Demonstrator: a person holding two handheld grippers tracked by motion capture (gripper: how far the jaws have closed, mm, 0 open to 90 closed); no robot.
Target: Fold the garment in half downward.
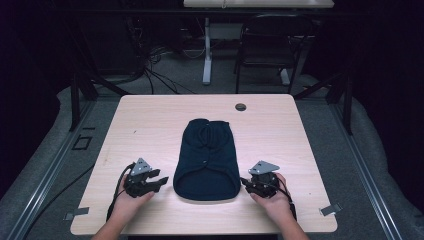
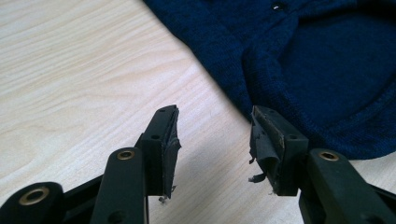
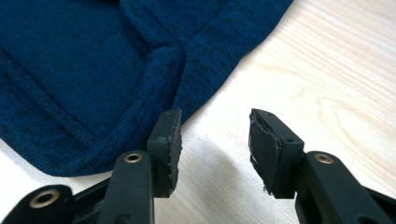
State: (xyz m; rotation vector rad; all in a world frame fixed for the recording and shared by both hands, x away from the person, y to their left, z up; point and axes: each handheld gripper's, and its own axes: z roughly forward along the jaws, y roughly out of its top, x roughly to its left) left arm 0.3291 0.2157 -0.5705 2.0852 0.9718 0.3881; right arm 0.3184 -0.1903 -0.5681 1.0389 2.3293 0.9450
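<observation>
I have the navy sweater (image 1: 206, 160) lying flat mid-counter, hem toward the near edge. My left gripper (image 1: 159, 182) and right gripper (image 1: 246, 183) flank the hem corners, fingers spread, holding nothing. I judge each should slide low, pinching 1 corner cleanly. The pale wood counter (image 1: 150, 120) is bare; a chair (image 1: 265, 45) stands beyond.

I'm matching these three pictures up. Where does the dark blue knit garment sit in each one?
High view: dark blue knit garment at table centre, between both hands.
Left gripper view: upper right.
Right gripper view: upper left.
Shared landmark: its curved ribbed hem.
</observation>
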